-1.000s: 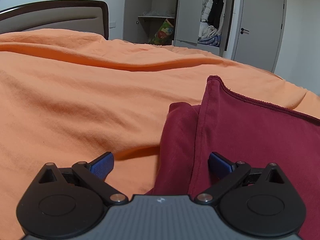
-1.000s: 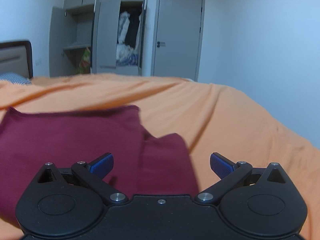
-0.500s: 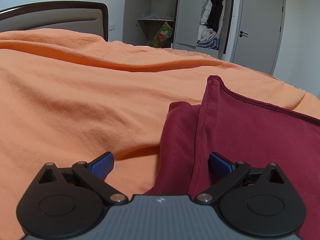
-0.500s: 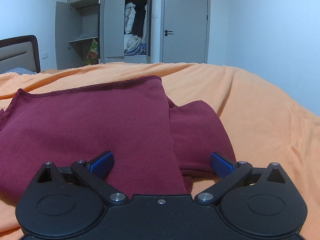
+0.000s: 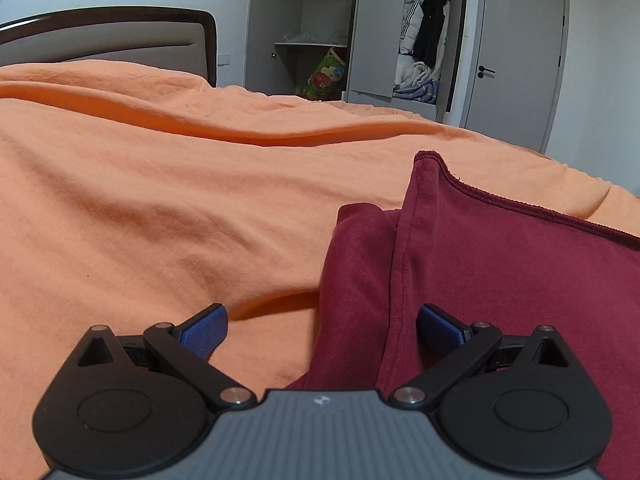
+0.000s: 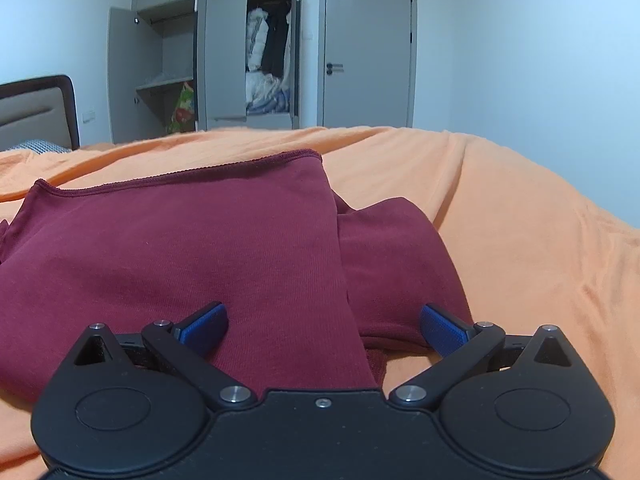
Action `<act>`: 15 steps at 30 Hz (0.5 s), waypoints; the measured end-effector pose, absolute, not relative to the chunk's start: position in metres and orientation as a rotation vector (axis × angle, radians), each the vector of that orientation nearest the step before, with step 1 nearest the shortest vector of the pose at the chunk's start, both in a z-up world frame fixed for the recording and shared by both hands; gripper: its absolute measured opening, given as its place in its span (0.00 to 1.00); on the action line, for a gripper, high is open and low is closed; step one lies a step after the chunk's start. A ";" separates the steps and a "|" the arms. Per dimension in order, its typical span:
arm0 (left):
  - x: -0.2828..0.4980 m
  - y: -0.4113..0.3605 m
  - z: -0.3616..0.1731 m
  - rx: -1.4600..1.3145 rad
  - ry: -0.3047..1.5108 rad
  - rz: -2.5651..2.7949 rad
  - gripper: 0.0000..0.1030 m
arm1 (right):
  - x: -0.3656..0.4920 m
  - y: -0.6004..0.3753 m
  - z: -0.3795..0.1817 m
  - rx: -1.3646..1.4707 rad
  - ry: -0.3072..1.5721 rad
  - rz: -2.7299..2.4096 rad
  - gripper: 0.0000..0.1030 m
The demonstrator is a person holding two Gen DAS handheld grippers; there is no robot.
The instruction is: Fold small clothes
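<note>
Left wrist view shows the left gripper (image 5: 322, 326) low over the bed, its blue-padded fingers (image 5: 204, 330) spread wide and holding nothing. One pad sits over bare sheet and the other over cloth, so the near left edge of the dark red knit garment (image 5: 500, 280) runs up between them. That straddle looks deliberate: closing the fingers here would pinch the side fold and the sleeve layer beneath it together.

Right wrist view shows the right gripper (image 6: 322, 326) in the mirror position, fingers equally spread and empty. Its left pad lies over the broad upper panel of the garment (image 6: 180, 256), and its right pad is near the tucked red sleeve (image 6: 394, 264) that sticks out from under that panel. The two grippers thus appear stationed at the near corners, probably ready to lift the near edge and carry it away from the person for the next fold.

The garment lies flat on the orange bed sheet (image 5: 160, 208), already folded into a rough rectangle. Its stitched hem (image 6: 180, 174) forms the far edge and faces the open grey wardrobe (image 6: 224, 64) and closed door (image 6: 366, 48). From these low cameras the long axis seems to run across the bed from gripper to gripper, though foreshortening makes that uncertain. A padded headboard (image 5: 108, 40) stands off to the left.
</note>
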State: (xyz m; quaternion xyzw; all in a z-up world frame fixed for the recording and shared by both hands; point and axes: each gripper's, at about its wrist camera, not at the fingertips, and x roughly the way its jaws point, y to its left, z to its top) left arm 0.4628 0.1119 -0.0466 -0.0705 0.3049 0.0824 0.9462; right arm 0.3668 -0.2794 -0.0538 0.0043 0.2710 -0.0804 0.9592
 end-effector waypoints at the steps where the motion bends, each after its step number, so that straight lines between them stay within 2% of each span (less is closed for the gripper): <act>1: 0.463 0.112 -0.047 -0.145 0.620 0.167 0.99 | 0.368 -0.277 -0.047 0.004 0.547 -0.165 0.99; 7: 0.462 0.112 -0.047 -0.143 0.616 0.167 0.99 | 0.397 -0.244 -0.016 -0.041 0.493 -0.043 1.00; 15: 0.461 0.111 -0.048 -0.145 0.611 0.165 0.99 | 0.492 -0.186 -0.019 -0.155 0.553 0.120 1.00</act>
